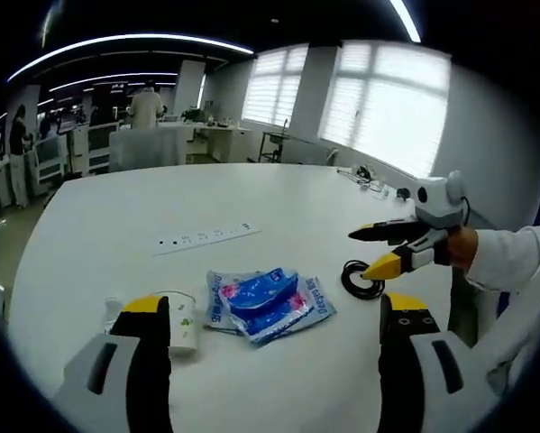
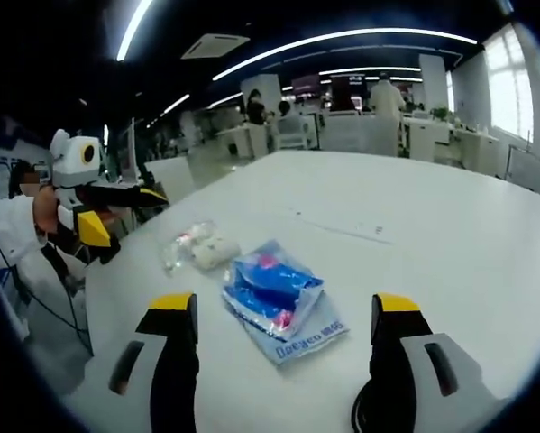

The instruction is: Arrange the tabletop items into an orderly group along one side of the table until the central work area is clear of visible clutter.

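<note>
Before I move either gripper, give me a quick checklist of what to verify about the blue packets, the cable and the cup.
1. Left gripper open and empty: ok, jaws spread wide.
2. Right gripper open and empty: ok, jaws spread wide.
3. Blue packets within reach: ok, they lie stacked between the jaws in both views.
4. Black cable coil free of the packets: ok, it lies apart on the table, below the right gripper seen in the left gripper view.
5. Crumpled plastic cup free: ok, it lies beside the packets, not on them.
6. Packets sealed or firm: cannot tell.
</note>
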